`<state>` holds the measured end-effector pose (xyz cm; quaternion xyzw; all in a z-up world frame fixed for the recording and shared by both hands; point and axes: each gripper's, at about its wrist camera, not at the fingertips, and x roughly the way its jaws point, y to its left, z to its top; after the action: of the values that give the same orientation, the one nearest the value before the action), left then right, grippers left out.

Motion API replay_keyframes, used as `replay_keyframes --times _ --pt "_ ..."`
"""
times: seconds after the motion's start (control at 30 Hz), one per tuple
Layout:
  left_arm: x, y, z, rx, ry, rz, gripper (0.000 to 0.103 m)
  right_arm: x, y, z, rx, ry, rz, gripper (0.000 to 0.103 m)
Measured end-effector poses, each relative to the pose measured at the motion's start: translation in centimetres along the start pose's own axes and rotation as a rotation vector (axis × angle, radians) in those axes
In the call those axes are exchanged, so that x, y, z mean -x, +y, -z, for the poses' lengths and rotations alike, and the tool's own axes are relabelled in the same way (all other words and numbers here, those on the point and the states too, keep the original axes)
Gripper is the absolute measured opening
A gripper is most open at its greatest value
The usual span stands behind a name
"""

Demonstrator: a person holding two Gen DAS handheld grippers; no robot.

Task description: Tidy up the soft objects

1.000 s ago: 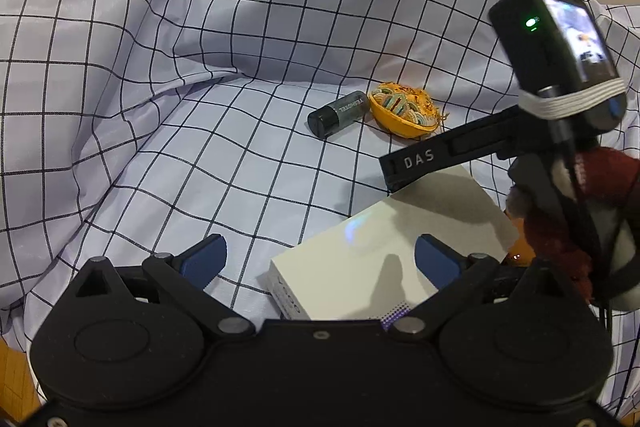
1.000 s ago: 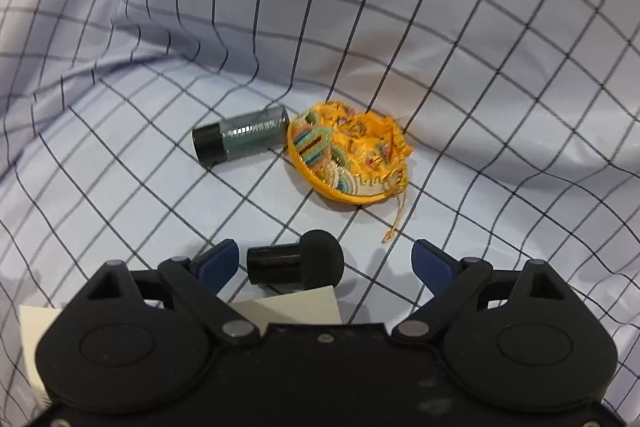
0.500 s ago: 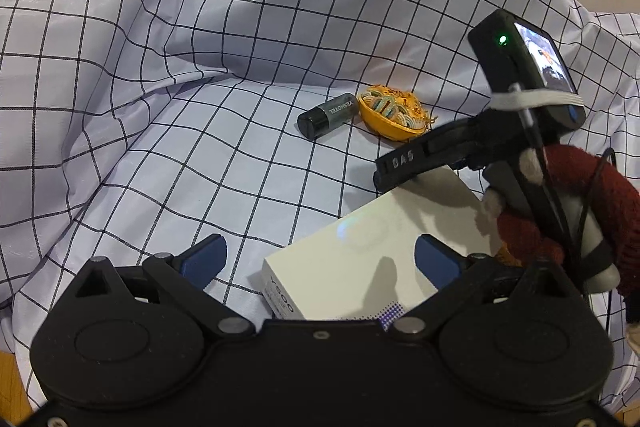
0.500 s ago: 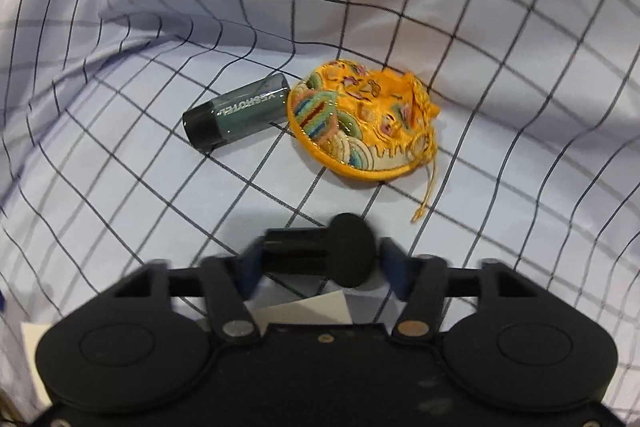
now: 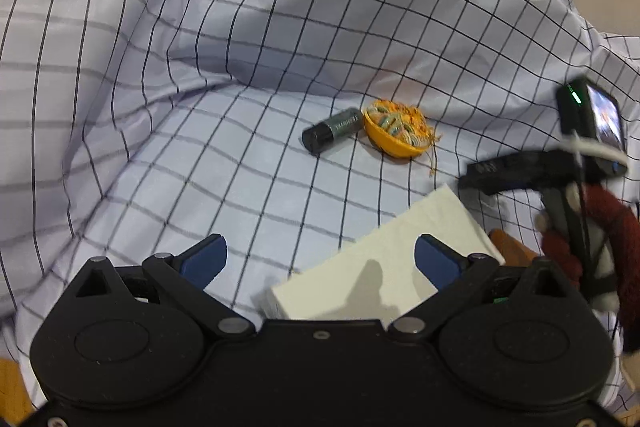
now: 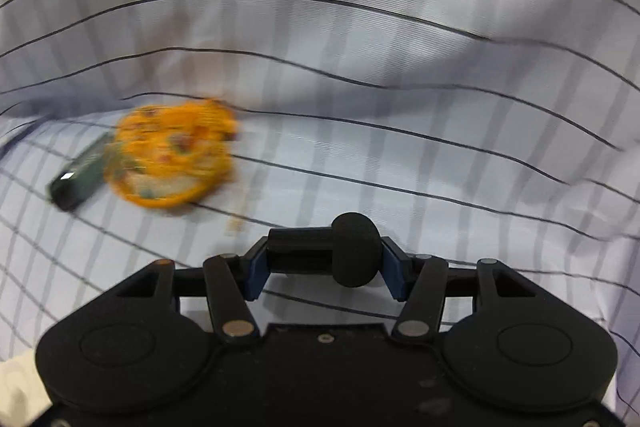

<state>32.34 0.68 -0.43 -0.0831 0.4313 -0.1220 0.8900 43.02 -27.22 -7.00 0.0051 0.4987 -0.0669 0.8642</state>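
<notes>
Seen from the left wrist: left gripper (image 5: 318,259) spread wide and holding nothing above a white box (image 5: 384,267) on a checked cloth (image 5: 200,47), with an orange pouch (image 5: 398,135) lying farther off, touching a dark tube (image 5: 332,135), and the right gripper (image 5: 516,173) off to the side in a gloved hand (image 5: 592,247). Seen from the right wrist, blurred: right gripper (image 6: 326,261) clamped on a small black knobbed piece (image 6: 340,253), orange pouch (image 6: 174,157) and dark tube (image 6: 80,179) resting on the cloth (image 6: 360,47) ahead to the left.
</notes>
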Motion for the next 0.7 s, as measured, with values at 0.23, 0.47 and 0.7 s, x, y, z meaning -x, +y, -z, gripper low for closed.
replay_keyframes --times 0.23,0.47,0.7 --pt "-2.2 -2.6 -5.8 -0.067 0.018 0.001 0.099 1.2 -3.6 2.5 -0.058 -0.062 0.02 0.055" --pt "-7.3 -6.6 -9.7 -0.134 0.058 -0.009 0.099 3.7 -4.5 5.4 -0.056 -0.13 -0.006 0.055" --pt "-11.7 -9.9 -10.4 -0.247 0.028 -0.09 0.099 6.2 -5.5 6.9 -0.087 -0.166 -0.057 0.055"
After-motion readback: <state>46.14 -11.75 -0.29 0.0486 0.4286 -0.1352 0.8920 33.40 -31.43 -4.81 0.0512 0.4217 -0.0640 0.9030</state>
